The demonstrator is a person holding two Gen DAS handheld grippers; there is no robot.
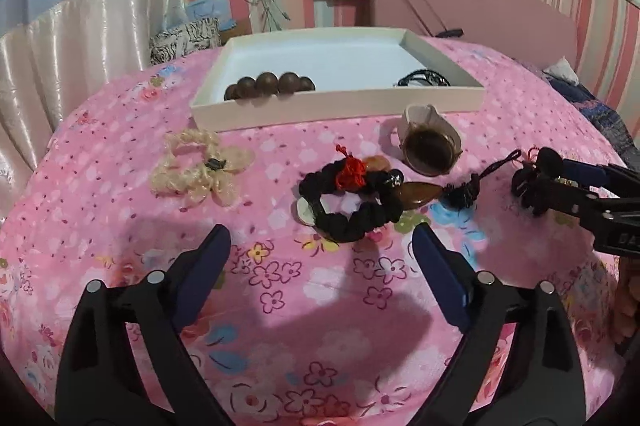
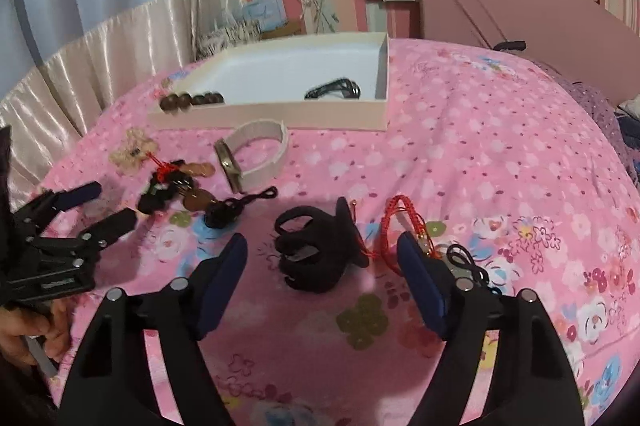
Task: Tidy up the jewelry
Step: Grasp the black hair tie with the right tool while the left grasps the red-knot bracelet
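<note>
Both tools stand wide and empty above a pink floral bed: the right tool (image 2: 320, 246) straddles a black hair claw (image 2: 310, 254) lying teeth-leftward, the left tool (image 1: 320, 238) faces a black braided bracelet (image 1: 352, 201).

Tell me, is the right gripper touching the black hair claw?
Apart. The right wrist view shows the right gripper open, pink cloth visible between each finger and the black hair claw.

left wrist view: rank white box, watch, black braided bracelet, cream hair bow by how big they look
1. white box, clearly largest though farthest away.
2. black braided bracelet and cream hair bow look about alike; not ranked.
3. watch, smallest, but it lies farther back, so this is unsure.
</note>
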